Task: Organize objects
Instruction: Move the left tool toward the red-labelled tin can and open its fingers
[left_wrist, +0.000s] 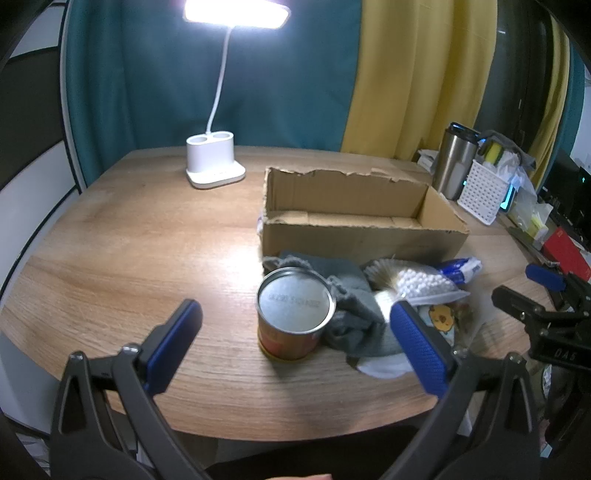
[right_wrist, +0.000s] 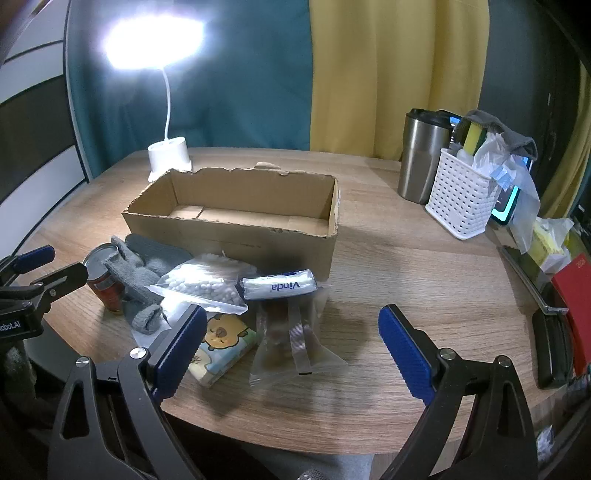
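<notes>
Item: loose goods heaped on a wooden table (right_wrist: 388, 266), awaiting sorting into a cardboard box (right_wrist: 236, 236) just behind them. Left gripper (left_wrist: 295, 332): spread wide, nothing between the pads, tilted downward with a tin can (left_wrist: 295, 314) standing upright between the lines of its fingers but untouched. Right gripper (right_wrist: 291, 343): likewise spread and empty, hanging over the near edge of the pile above a clear snack packet (right_wrist: 291, 343). Step in hand, as judged: the first pick, nothing yet moved into the box. Handling note: the can is the firmest and most separate piece; close on its straight sides low enough to clear the rim, and lift upright so the grey cloth (left_wrist: 354, 314) leaning against it is not dragged along. The soft bags are likely to slip or crumple, so pinch them by a sealed edge. Pile contents: can, grey cloth, a clear bag of cotton swabs (right_wrist: 207, 280), a tissue roll pack (right_wrist: 280, 286), a cartoon-printed tissue packet (right_wrist: 221, 343), the snack packet. Containers: cardboard box, open top, torn rim, floor bare as far as visible. White slotted basket (right_wrist: 458, 199) at the right rear, stuffed with a yellow sponge, plastic wrapping and a grey cloth over its top. Steel tumbler (right_wrist: 421, 158), lidded, contents hidden. Lamp base (left_wrist: 214, 158) with two cups, contents not visible.
</notes>
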